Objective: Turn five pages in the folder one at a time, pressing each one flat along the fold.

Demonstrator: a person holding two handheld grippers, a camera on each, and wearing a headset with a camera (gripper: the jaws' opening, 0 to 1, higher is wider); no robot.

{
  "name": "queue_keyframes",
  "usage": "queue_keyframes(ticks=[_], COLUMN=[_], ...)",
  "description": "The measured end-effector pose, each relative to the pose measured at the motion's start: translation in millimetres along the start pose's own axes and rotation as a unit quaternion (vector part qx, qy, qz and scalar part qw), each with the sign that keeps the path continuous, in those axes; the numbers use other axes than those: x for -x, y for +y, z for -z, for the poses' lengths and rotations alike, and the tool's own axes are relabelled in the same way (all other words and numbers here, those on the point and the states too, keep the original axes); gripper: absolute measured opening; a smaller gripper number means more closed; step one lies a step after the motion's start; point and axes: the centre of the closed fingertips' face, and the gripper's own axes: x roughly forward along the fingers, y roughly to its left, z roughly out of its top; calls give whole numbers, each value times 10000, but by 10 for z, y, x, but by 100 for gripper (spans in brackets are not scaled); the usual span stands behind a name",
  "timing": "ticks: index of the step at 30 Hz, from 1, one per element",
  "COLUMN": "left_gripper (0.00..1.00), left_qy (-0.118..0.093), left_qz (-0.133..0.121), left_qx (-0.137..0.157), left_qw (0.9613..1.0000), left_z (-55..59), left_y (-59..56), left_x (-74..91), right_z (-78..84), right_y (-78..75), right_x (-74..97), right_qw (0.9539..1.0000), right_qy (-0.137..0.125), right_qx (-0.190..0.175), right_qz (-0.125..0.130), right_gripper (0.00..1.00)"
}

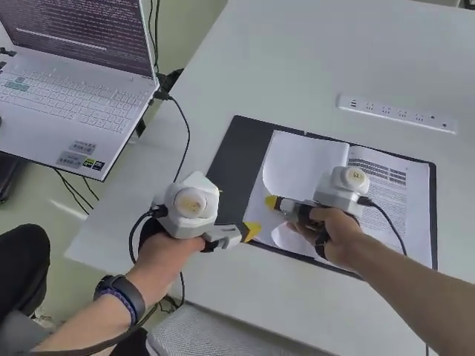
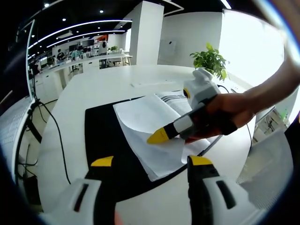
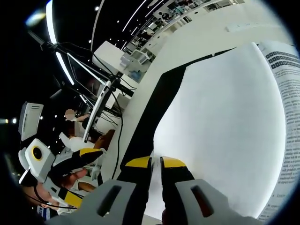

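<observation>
On the white surface (image 1: 297, 59) the black folder (image 1: 237, 163) lies open, right hand-held gripper (image 3: 156, 162) nipped near-closed on the lower edge of a curling page (image 1: 304, 167), left hand-held gripper (image 2: 152, 161) gaping empty just beside: mid-turn by my reckoning, and next it wants carrying left and pressing along the fold.

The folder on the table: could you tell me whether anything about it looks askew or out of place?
Only one thing: a page of the folder arches up instead of lying flat, its near edge pinched in the right gripper. That looks like a turn in progress, not damage. Nothing looks torn or spilled.
</observation>
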Motion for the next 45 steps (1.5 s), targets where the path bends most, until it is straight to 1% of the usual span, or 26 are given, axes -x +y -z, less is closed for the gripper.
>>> queue_keyframes(ticks=[1, 3, 5, 6, 7, 8, 10, 12, 13, 14, 15, 17, 20, 22, 24, 26, 27, 29, 31, 32, 35, 38, 39, 40, 42, 45], left_gripper=[60, 60, 59, 58, 57, 56, 55, 54, 53, 52, 52, 49, 46, 43, 37, 34, 32, 30, 28, 27, 26, 24, 22, 22, 22, 22], left_qy=[27, 47, 57, 57, 52, 51, 62, 70, 59, 51, 41, 5, 48, 103, 235, 320, 378, 456, 523, 586, 700, 877, 1009, 1039, 1017, 1022], left_qz=[23, 60, 77, 70, 80, 109, 123, 142, 149, 151, 155, 204, 245, 282, 273, 285, 309, 311, 308, 295, 296, 279, 239, 227, 243, 212], left_qx=[16, -12, -27, -36, -36, -27, -72, -72, -65, -63, -70, -72, -111, -139, -209, -212, -200, -187, -178, -184, -183, -412, -584, -652, -675, -805], left_qw=[10000, 10000, 10000, 10000, 9999, 9999, 9999, 9998, 9998, 9999, 9998, 9998, 9996, 9995, 9991, 9989, 9986, 9983, 9980, 9977, 9969, 9949, 9929, 9922, 9922, 9913], left_z=[9, 8, 2, -9, -18, -27, -40, -59, -69, -84, -94, -109, -87, -51, 23, 88, 138, 203, 274, 325, 416, 512, 561, 575, 577, 576], left_y=[-6, -31, -48, -55, -61, -69, -75, -77, -81, -86, -93, -150, -171, -182, -176, -175, -177, -170, -166, -159, -167, -162, -152, -160, -182, -180], left_x=[-25, -62, -92, -109, -120, -146, -185, -214, -222, -233, -239, -237, -279, -328, -387, -440, -471, -507, -534, -549, -564, -574, -562, -558, -550, -540], right_z=[8, -13, -47, -100, -166, -209, -211, -223, -225, -242, -278, -332, -355, -352, -330, -314, -308, -288, -247, -232, -245, -258, -262, -266, -290, -378], right_y=[21, 23, 11, -2, 25, 57, 54, 42, 64, 66, 82, 67, 32, -14, -63, -99, -123, -151, -189, -205, -241, -257, -283, -285, -300, -342], right_x=[40, 116, 181, 236, 276, 334, 421, 505, 551, 599, 680, 802, 927, 1007, 1075, 1128, 1150, 1164, 1168, 1176, 1187, 1176, 1161, 1152, 1135, 1110], right_qw=[9999, 9997, 9996, 9994, 9987, 9981, 9978, 9976, 9974, 9971, 9963, 9949, 9939, 9933, 9929, 9923, 9919, 9919, 9925, 9925, 9922, 9923, 9930, 9934, 9940, 9946], right_qy=[19, -23, -86, -223, -430, -578, -607, -627, -648, -693, -805, -979, -1092, -1144, -1171, -1215, -1244, -1244, -1184, -1176, -1204, -1198, -1145, -1111, -1056, -996], right_qx=[106, 224, 254, 255, 272, 208, 222, 290, 310, 313, 293, 231, 159, 129, 74, 16, -35, -68, -48, -60, -117, -108, -45, -3, 53, 165], right_qz=[-27, -30, -27, 12, -22, -103, -109, -65, -59, -59, -40, 6, 69, 137, 208, 235, 247, 262, 310, 315, 309, 283, 300, 295, 268, 258], right_gripper=[11, 15, 17, 19, 21, 22, 22, 23, 23, 24, 24, 24, 23, 23, 23, 22, 22, 22, 21, 21, 21, 19, 18, 16, 16, 16])
